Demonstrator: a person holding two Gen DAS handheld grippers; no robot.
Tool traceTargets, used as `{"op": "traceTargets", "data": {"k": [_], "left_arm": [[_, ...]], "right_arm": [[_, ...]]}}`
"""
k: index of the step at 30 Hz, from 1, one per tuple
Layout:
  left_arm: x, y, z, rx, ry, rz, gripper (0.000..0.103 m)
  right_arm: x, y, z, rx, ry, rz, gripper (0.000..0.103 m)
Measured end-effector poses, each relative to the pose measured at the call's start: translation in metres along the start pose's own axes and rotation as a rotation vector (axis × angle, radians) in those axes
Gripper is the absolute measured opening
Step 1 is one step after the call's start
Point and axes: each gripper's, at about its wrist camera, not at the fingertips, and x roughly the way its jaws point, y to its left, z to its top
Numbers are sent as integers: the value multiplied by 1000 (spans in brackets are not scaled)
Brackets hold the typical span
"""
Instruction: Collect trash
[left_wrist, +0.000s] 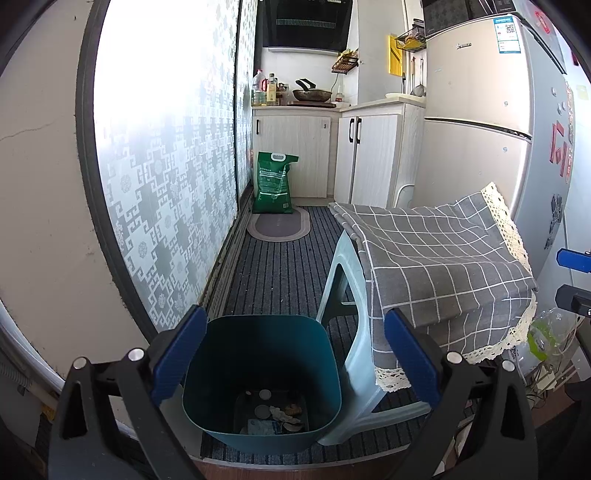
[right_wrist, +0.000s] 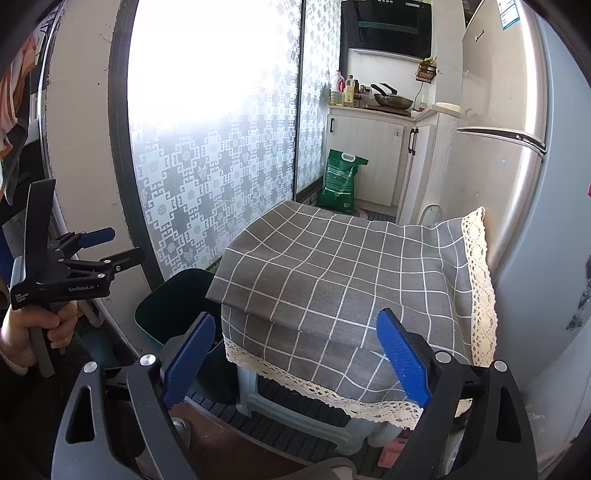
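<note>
Both my left gripper (left_wrist: 291, 360) and right gripper (right_wrist: 297, 356) gape empty. Trash sits in the bin (left_wrist: 225, 373), ready beside the cloth-covered stool (right_wrist: 332, 280).

Smooth plastic bin (left_wrist: 258, 354), woven checked cloth (right_wrist: 332, 266) with lace trim, glossy fridge (left_wrist: 480, 92).

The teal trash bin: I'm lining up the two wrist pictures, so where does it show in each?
Left wrist: the teal trash bin sits bottom centre, framed by the open left gripper, scraps visible inside.
Right wrist: only part of its rim shows at lower left, hidden partly behind the grey checked cloth.
Shared landmark: the green bag standing by the cabinets.
</note>
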Motion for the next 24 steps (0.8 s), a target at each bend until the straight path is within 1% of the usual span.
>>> {"op": "traceTargets", "data": {"k": [24], "left_arm": [[-1, -3, 0, -3, -1, -4, 98]], "right_arm": [[1, -1, -1, 2, 1, -5, 91]]}}
